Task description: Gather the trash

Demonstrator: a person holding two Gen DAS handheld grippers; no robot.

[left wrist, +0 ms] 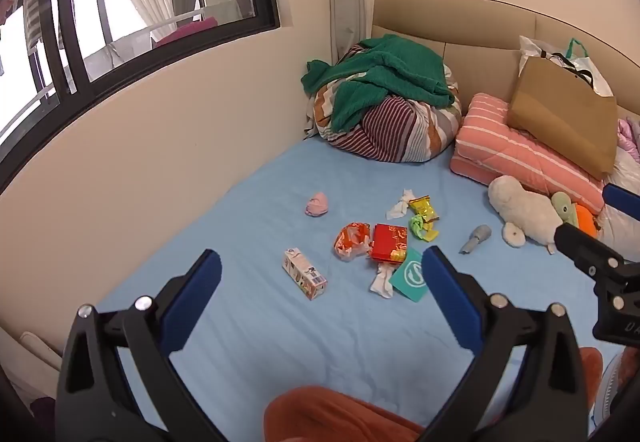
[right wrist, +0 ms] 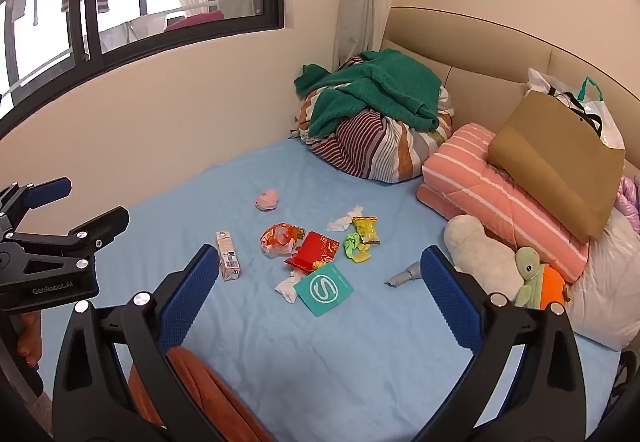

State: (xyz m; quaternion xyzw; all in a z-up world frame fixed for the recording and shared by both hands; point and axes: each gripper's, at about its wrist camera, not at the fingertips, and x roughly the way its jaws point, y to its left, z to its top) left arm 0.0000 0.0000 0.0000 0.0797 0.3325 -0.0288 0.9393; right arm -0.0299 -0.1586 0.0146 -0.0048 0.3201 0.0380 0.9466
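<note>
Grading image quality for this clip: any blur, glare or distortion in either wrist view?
Left wrist view: sharp, evenly lit; the trash on the blue sheet reads clearly; window blown out white; strong fisheye bending, dark corners. Right wrist view: same bending and vignette, bright window, no motion blur.

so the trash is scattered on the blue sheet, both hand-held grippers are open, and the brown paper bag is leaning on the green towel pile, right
Not quite. The brown paper bag leans on the folded pink striped quilt, not the green towel pile; the right wrist view shows this. The rest holds: trash such as the red packet lies on the blue sheet, and the left hand-held gripper and right hand-held gripper are open.
</note>
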